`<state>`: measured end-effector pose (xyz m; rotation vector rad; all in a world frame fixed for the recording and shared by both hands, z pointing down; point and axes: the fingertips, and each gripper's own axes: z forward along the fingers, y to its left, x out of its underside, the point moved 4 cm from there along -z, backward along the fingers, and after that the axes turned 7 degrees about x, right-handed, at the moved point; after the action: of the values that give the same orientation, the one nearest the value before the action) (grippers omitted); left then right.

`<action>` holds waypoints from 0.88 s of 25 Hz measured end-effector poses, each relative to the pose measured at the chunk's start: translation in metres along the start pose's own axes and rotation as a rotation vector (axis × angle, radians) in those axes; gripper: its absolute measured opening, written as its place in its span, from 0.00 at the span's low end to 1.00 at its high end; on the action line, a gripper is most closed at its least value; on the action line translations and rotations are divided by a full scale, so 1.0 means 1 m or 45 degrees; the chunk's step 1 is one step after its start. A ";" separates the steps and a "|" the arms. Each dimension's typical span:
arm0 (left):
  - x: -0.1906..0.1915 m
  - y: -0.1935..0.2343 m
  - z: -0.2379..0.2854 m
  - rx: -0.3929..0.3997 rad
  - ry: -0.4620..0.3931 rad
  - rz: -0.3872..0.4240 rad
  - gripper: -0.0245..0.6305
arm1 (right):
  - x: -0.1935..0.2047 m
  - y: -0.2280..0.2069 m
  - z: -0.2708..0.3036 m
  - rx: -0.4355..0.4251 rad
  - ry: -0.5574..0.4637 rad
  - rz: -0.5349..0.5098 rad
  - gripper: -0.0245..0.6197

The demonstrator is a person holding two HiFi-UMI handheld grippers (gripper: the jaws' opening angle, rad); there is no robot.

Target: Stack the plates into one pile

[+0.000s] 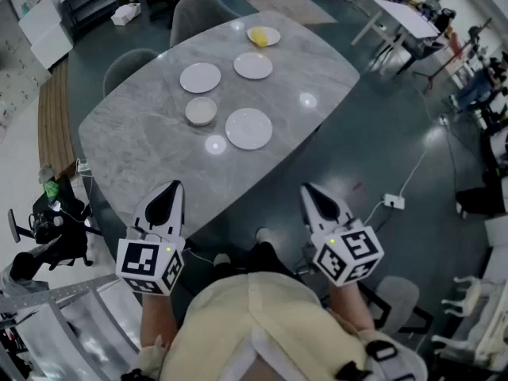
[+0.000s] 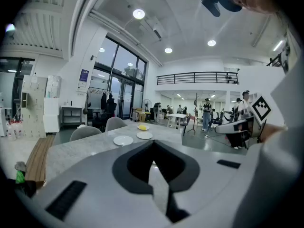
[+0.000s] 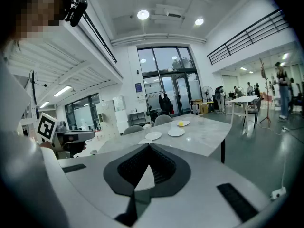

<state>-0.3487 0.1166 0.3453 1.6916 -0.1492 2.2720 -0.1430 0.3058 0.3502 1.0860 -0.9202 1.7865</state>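
Marble bench (image 1: 143,133) ahead; left tool (image 1: 167,203) and right tool (image 1: 321,203) both closed, empty, short of its near edge. Best: open wide first, take nearest plate (image 1: 248,128) by rim, keep level. Count: four flat plates (image 1: 200,77), one smaller deeper dish (image 1: 201,110), all apart, unstacked; one yellow lump (image 1: 259,36) on farthest.

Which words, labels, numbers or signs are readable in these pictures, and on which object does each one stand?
No text can be read in any view.
Blue sign beside the glass doors: its print is too small to read.
The two marker cubes: only black-and-white square patterns, no letters or numbers.
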 end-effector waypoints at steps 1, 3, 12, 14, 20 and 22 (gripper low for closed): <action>0.000 -0.001 0.002 0.002 0.003 0.000 0.04 | 0.001 -0.002 0.001 0.002 0.003 -0.001 0.05; 0.001 -0.003 0.005 0.007 0.009 0.001 0.04 | 0.002 -0.006 0.002 0.001 0.012 -0.002 0.05; 0.002 -0.012 0.018 0.014 -0.042 -0.051 0.04 | 0.011 -0.018 0.013 -0.012 0.051 0.046 0.05; 0.001 -0.014 0.023 0.011 -0.054 -0.050 0.04 | 0.009 -0.022 0.015 -0.027 0.043 0.066 0.05; -0.006 -0.010 0.037 -0.029 -0.138 -0.024 0.04 | 0.007 -0.035 0.037 -0.056 0.024 0.087 0.05; -0.005 -0.008 0.047 -0.047 -0.107 -0.005 0.04 | 0.006 -0.040 0.043 -0.063 0.014 0.080 0.05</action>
<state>-0.3021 0.1115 0.3542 1.7682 -0.2047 2.1828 -0.0945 0.2848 0.3776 1.0253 -0.9969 1.8094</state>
